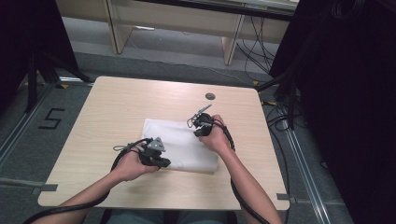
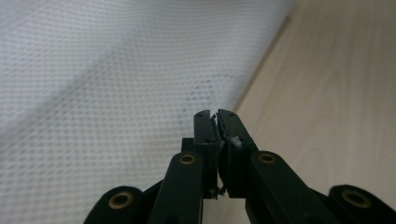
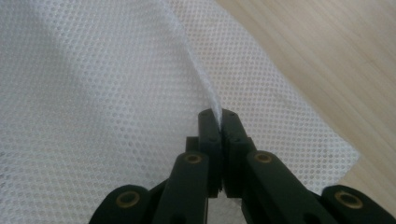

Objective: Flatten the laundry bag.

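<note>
While the white mesh cloth [image 1: 180, 145] lies mid-frame on the table [image 1: 116, 102], my left gripper [image 2: 215, 116] and right gripper [image 3: 218, 114] each pinch its fabric.

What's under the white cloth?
The white mesh cloth lies flat on the wooden table, so table is underneath. Anything small beneath is hidden by the folded layers. The left gripper and right gripper each pinch an edge of it.
</note>
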`<state>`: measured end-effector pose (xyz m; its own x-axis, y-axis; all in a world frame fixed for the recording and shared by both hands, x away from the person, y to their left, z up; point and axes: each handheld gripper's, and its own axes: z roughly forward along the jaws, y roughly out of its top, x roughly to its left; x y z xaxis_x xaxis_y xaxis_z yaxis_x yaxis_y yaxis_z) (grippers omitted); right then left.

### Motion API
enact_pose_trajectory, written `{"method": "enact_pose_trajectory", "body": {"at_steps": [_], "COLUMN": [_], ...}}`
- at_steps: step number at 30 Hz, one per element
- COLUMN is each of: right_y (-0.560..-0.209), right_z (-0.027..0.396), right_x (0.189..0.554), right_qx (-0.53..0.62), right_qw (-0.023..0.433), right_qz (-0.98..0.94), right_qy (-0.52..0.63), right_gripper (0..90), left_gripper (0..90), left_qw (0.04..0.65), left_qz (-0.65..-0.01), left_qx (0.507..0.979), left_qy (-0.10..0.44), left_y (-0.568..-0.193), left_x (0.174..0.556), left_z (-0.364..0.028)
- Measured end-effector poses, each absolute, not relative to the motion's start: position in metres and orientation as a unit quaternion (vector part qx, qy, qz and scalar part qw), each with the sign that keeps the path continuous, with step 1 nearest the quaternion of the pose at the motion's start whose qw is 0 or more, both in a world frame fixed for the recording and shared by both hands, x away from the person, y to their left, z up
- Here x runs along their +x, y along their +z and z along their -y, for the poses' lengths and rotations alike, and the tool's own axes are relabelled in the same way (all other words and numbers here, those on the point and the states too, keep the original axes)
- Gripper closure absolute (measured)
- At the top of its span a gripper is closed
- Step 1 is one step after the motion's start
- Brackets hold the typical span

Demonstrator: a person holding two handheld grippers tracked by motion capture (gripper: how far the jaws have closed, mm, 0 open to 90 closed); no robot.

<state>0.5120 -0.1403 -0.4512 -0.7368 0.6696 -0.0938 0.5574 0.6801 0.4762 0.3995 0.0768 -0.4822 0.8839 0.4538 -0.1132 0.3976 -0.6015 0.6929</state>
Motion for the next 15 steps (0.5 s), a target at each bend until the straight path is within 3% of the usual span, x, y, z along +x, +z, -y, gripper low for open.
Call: {"method": "enact_pose_trajectory", "body": {"at_steps": [5,15], "right_y": [-0.44,-0.419], "right_z": [0.142,0.144], "right_x": [0.506,0.492], "right_qx": [0.335,0.338], "right_qw": [0.135,0.136], "right_qz": [-0.904,-0.896], "right_qy": [0.228,0.254], "right_gripper": [89.7,89.6], "left_gripper": [87.5,88.8], "left_qw": [0.323,0.306], "left_qz": [-0.205,-0.226], "left_qx": [0.922,0.923], "left_qy": [0.056,0.061], "left_y": [-0.491,-0.498], "left_x": [0.399,0.411], "left_z": [-0.068,-0.069]}}
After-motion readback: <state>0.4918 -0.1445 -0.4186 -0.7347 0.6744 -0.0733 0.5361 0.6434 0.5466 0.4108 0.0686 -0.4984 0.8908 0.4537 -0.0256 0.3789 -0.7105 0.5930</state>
